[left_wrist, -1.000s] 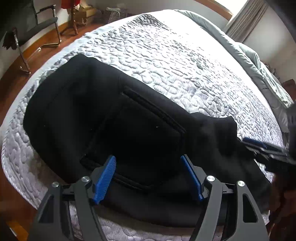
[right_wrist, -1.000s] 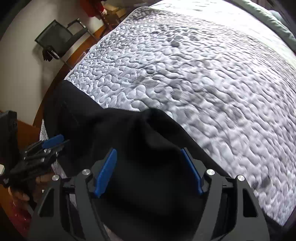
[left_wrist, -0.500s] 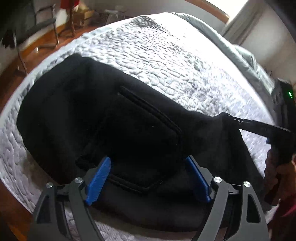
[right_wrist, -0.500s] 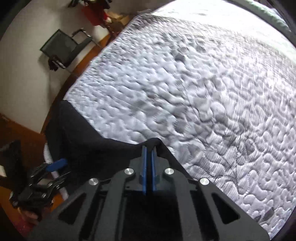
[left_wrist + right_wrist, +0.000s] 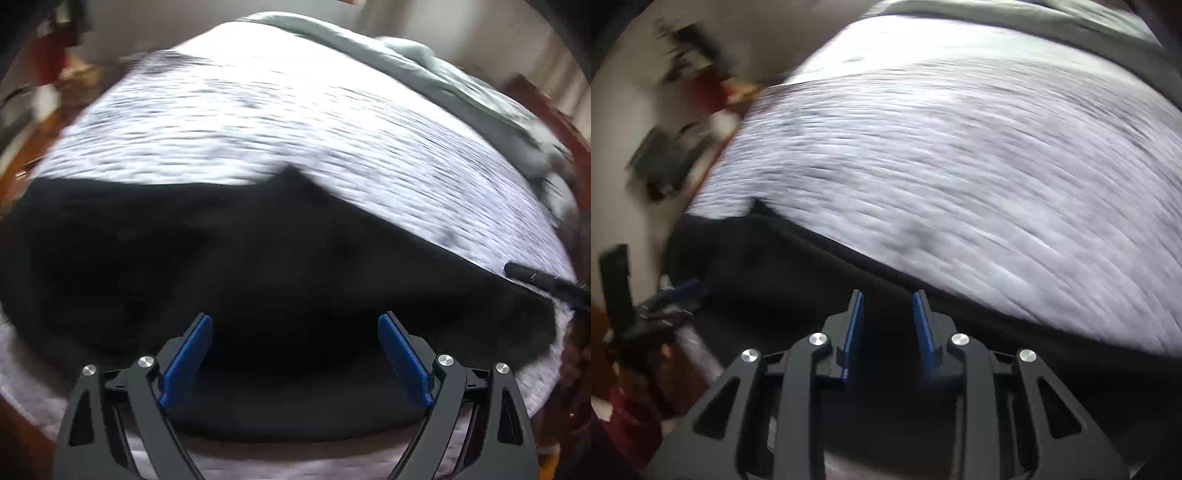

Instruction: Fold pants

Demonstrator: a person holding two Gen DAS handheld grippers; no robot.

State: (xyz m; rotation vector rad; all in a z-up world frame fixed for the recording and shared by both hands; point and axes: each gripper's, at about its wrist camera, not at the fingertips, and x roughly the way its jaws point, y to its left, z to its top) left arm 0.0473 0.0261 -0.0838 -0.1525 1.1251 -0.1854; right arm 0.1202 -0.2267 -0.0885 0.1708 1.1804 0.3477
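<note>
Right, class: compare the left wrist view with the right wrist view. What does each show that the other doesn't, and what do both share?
Left wrist only: the left claw from behind, pads wide apart, and the near edge of the black pants. Right wrist only: the right claw from behind, pads a narrow gap apart. Both: the pants, the white quilt, the grey blanket beyond it, and heavy motion blur.

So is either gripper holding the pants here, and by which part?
Left gripper holds nothing, jaws wide open over the black pants. Right gripper has jaws narrowly apart at the pants' edge; whether cloth is pinched cannot be told.
</note>
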